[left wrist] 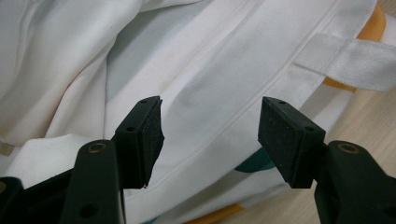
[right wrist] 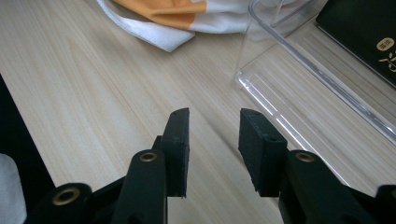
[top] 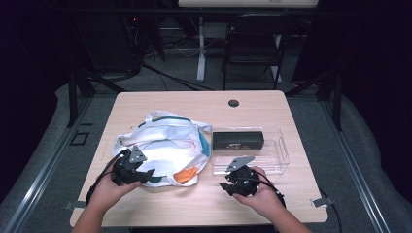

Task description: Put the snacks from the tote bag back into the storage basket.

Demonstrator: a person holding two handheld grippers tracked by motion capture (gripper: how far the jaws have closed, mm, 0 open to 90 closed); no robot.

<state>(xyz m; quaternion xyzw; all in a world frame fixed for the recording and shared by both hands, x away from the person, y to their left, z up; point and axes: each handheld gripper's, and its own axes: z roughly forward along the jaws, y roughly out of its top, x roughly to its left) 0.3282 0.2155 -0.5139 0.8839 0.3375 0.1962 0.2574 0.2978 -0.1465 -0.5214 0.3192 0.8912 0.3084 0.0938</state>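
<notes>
A crumpled white cloth bag [top: 165,145] with teal and orange patches lies on the left half of the wooden table. My left gripper [top: 148,174] rests at its near edge. In the left gripper view its jaws [left wrist: 210,135] stand wide apart over a seam of the bag [left wrist: 210,70], gripping nothing. My right gripper [top: 229,185] hovers over bare wood near the front edge, open and empty [right wrist: 215,140]. Just beyond it is the near corner of a clear plastic tray [right wrist: 299,79]. A black box [top: 238,140] lies in the tray's far part [right wrist: 369,28]. The bag's orange corner [right wrist: 173,14] lies ahead.
The clear tray [top: 277,160] sits right of the bag, close to the table's right edge. A round cable hole [top: 233,103] is at the table's far middle. A dark folding chair [top: 252,43] and a desk leg stand behind the table.
</notes>
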